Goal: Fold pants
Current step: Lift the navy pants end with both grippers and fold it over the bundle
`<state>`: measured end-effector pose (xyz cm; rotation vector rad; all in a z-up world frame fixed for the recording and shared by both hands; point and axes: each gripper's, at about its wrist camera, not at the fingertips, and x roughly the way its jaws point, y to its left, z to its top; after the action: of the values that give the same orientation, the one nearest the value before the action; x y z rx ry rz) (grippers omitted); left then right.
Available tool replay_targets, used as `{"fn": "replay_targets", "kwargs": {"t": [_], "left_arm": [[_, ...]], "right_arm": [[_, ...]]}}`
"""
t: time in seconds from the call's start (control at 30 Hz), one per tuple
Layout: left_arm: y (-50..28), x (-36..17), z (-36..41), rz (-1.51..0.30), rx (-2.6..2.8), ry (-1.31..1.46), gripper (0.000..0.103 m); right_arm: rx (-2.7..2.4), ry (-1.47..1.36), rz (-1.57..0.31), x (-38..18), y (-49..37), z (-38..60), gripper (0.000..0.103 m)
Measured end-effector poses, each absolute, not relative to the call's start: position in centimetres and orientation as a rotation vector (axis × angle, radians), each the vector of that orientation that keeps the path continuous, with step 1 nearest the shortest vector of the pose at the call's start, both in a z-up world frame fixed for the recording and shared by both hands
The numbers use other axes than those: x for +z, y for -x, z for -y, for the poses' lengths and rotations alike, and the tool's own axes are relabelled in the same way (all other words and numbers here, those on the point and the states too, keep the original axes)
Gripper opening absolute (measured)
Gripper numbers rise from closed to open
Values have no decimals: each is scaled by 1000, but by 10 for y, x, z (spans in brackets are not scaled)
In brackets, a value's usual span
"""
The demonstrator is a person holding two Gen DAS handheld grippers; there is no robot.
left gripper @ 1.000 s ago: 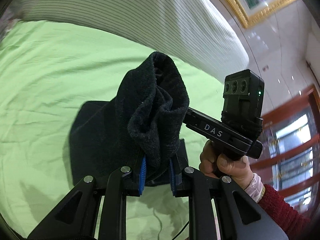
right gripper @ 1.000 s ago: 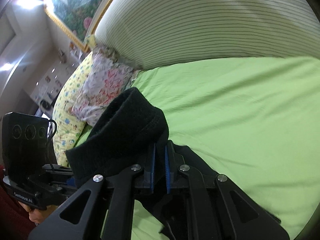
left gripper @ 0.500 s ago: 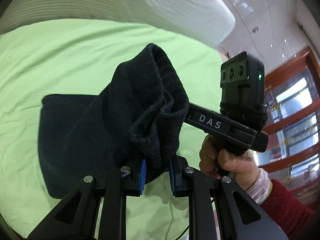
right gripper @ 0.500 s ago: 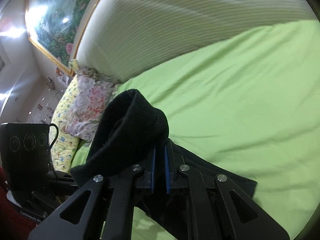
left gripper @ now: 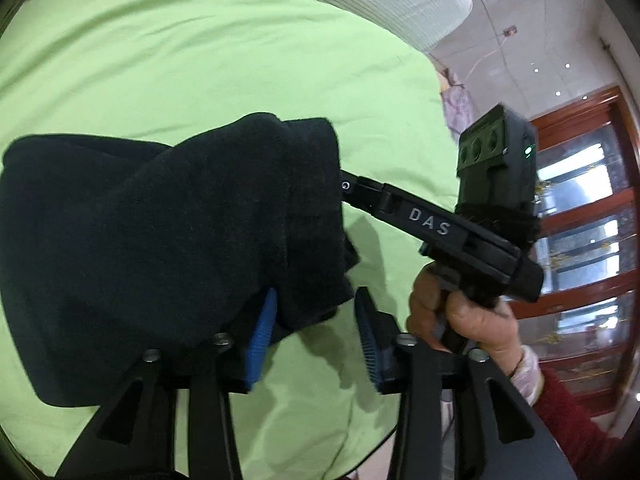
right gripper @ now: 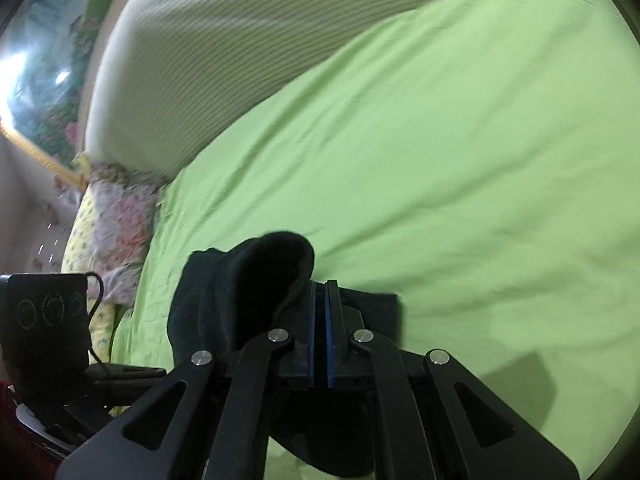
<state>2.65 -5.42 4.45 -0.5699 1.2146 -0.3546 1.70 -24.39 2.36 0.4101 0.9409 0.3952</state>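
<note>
A: What's the cloth like?

B: The pants (left gripper: 152,240) are black, fuzzy fleece, bunched in thick rolls on a smooth green sheet (left gripper: 200,60).

A: And the tongs?

B: The left gripper (left gripper: 312,336) is spread wide; a fold lies against its blue ribbed pad at 9 o'clock, unpinched. The right gripper (right gripper: 319,320) is pressed together on a rolled hem.

A: Room?

B: Bare sheet from 12 to 4 o'clock, ending at a ribbed white headboard (right gripper: 248,52).
</note>
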Motion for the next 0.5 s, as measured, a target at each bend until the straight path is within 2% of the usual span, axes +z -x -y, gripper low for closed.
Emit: {"fn": "replay_targets", "kwargs": {"t": [0.07,0.17,0.23,0.27,0.3,0.4,0.5], "left_arm": [[-31,48,54,-1208,-365,558,50],[-31,52,51,-1197,-378,558,52],[-34,54,46,-1191,-377,558,56],[-34,56,42,-1186,-371,564,57],[-34,56,36,-1183,-360,575,57],[-34,55,15,-1179,-337,607,58],[-34,55,5,-1168,-287,589,61]], "right_arm": [[358,-436,-929,25,-10,249,5],[296,-467,-906,28,2,256,13],[265,-497,-890,30,9,260,30],[245,-514,-877,31,14,262,46],[235,-523,-864,33,17,263,53],[227,-523,-850,37,22,260,54],[217,-502,-842,43,24,252,60]]}}
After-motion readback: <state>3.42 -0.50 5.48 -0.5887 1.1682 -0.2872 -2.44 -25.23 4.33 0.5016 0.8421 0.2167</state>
